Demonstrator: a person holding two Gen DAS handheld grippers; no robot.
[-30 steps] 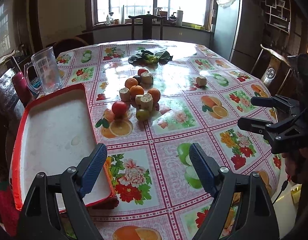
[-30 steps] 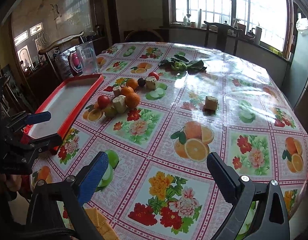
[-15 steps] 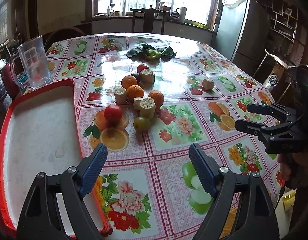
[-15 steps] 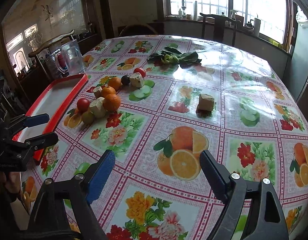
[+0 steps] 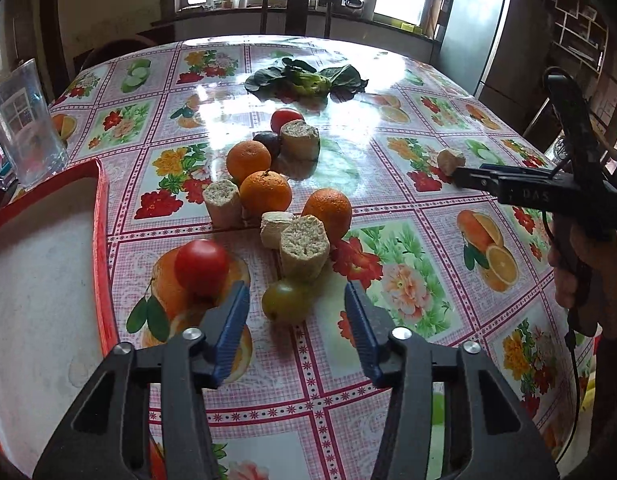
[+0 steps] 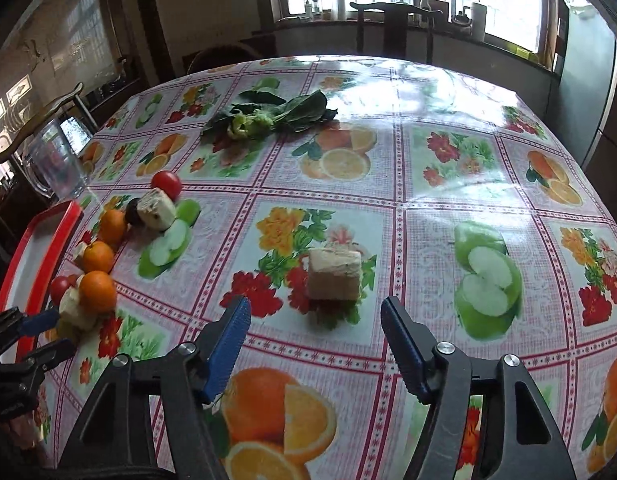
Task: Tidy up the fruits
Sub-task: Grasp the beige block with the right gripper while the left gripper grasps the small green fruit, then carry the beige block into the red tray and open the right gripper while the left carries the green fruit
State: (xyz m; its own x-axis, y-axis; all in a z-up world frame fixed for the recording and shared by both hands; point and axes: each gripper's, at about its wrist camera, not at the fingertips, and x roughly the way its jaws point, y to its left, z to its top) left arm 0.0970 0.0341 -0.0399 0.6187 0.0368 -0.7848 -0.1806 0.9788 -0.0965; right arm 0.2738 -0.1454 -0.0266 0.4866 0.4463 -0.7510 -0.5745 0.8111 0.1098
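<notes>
My left gripper (image 5: 296,312) is open and empty, its blue pads on either side of a small green fruit (image 5: 285,299) on the table. A red tomato (image 5: 201,263) lies just left of it. Three oranges (image 5: 265,192) and several beige cut chunks (image 5: 304,245) lie behind. My right gripper (image 6: 314,330) is open and empty, just short of a lone beige chunk (image 6: 334,274). The red tray (image 5: 101,216) with a white floor lies at the left.
A clear plastic jug (image 5: 22,128) stands beyond the tray. Leafy greens (image 5: 306,78) lie further back, with a second tomato (image 5: 286,119) and a dark fruit (image 5: 267,141) before them. Chairs stand around the table.
Both grippers have moved forward and lower over the table. The left one has closed in on the green fruit, the right one on the lone beige chunk. Both stay open.
</notes>
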